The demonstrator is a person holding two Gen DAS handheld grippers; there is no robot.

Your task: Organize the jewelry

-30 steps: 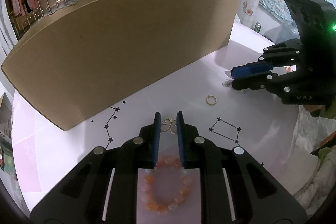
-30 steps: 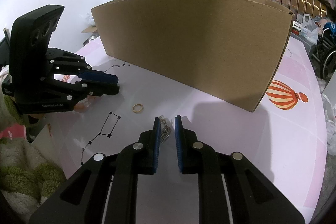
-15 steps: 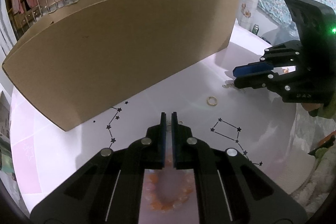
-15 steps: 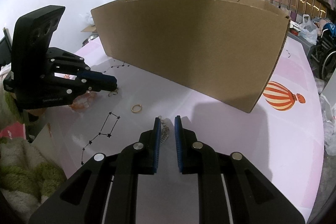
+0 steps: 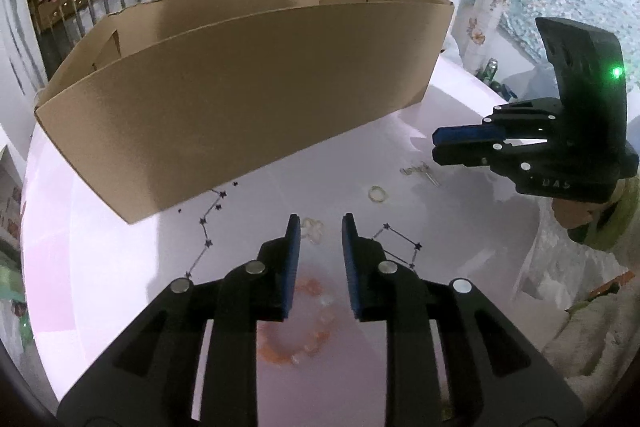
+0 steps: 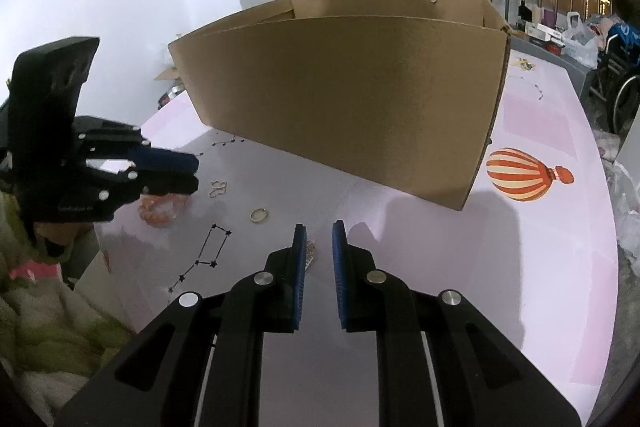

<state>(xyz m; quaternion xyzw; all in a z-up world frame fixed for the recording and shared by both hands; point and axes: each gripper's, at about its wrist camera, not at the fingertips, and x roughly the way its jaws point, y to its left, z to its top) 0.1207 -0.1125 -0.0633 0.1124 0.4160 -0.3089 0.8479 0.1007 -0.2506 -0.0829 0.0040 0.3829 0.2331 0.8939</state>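
Observation:
My left gripper point(image 5: 319, 221) is open and empty, raised above a small gold clover-shaped piece point(image 5: 312, 228) on the pink table. An orange bead bracelet point(image 5: 296, 323) lies under its jaws; it also shows in the right wrist view point(image 6: 160, 209). A gold ring point(image 5: 377, 193) lies further right, and it shows in the right wrist view point(image 6: 259, 214). My right gripper point(image 6: 319, 227) is open and empty above a small silver chain piece point(image 6: 310, 254), which also shows in the left wrist view point(image 5: 418, 171).
A large open cardboard box point(image 5: 240, 99) stands behind the jewelry across the table. A hot-air-balloon print point(image 6: 524, 174) marks the table's right part. Green fuzzy cloth point(image 6: 48, 307) lies at the table's near edge.
My left gripper shut over the clover piece, then opened and rose, leaving the piece on the table. My right gripper rose and opened slightly wider; the box's inside now shows.

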